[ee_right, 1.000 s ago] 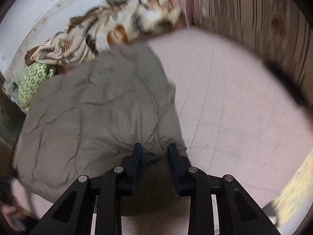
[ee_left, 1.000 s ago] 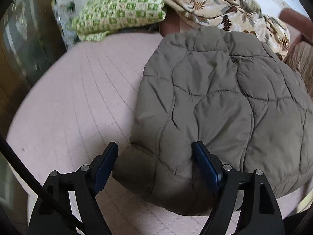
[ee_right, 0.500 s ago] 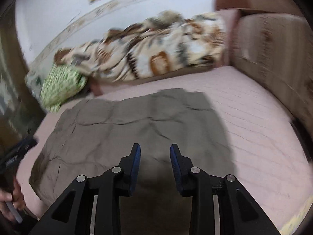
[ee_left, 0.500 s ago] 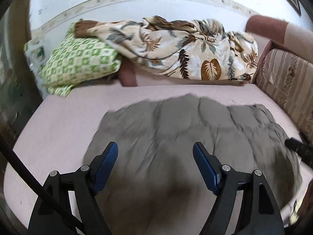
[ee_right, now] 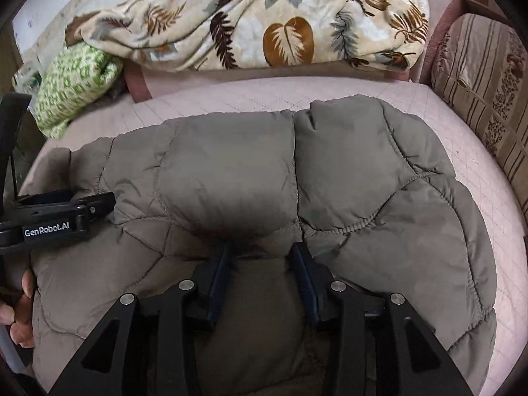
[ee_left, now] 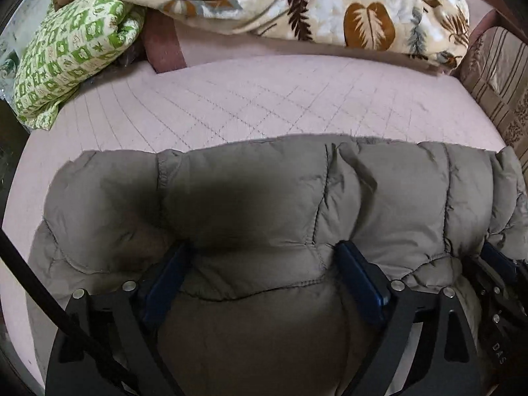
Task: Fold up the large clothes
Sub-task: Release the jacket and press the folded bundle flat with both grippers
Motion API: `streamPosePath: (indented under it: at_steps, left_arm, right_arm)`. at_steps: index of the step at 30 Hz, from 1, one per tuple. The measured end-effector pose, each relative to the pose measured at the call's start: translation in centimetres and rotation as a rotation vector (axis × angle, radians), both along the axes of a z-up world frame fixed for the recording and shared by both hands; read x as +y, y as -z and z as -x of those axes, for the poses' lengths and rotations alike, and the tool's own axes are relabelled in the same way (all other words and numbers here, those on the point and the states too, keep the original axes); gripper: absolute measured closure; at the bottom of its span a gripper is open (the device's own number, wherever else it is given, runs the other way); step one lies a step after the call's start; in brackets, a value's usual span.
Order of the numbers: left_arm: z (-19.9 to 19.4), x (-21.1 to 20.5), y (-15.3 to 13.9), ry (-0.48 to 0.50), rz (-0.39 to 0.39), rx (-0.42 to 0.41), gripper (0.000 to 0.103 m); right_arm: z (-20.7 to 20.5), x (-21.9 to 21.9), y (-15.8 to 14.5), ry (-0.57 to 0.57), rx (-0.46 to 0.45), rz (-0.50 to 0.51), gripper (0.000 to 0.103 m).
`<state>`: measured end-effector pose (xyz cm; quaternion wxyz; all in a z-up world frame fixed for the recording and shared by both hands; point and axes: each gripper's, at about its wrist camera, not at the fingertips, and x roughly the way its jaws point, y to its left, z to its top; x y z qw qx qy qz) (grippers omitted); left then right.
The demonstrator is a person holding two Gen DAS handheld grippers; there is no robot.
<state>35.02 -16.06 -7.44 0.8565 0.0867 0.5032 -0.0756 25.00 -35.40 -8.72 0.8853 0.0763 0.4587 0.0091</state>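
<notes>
Both your grippers tilt steeply down at the near edge of the quilted olive jacket (ee_left: 264, 204); your left gripper (ee_left: 260, 270) has its blue fingers (ee_left: 359, 280) spread wide, and they have just been opening, with a thick fold of the jacket bulging between them, though whether the pads press it you cannot tell; your right gripper (ee_right: 262, 264) has narrower fingers (ee_right: 219, 274), also just opening, with a puffed ridge of fabric between them, and its grip cannot be told either; your left hand (ee_right: 19, 310) shows at the right wrist view's left edge; the jacket lies folded on the pink quilted bed (ee_left: 247, 99), its long axis running left to right across both views; behind it, well apart, lie a leaf-print blanket (ee_right: 264, 26) and a green patterned pillow (ee_left: 72, 52); a striped cushion (ee_right: 485, 76) stands at the right.
</notes>
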Motion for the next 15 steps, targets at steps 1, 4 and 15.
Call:
streamPosePath:
  at_steps: [1,4,15]
  left_arm:
    - [0.6,0.3,-0.6,0.004,0.019,-0.024,0.015]
    - [3.7,1.7,-3.2,0.01,0.063,-0.093,0.018]
    - [16.8,8.8,-4.4,-0.078,0.053,-0.256,0.018]
  right_arm:
    - [-0.1,0.0,-0.2,0.0,-0.003,0.004,0.06]
    - [1.2,-0.6,-2.1,0.015,-0.062,-0.043,0.06]
    - [10.5,2.9,-5.7,-0.12,-0.202,0.002,0.056]
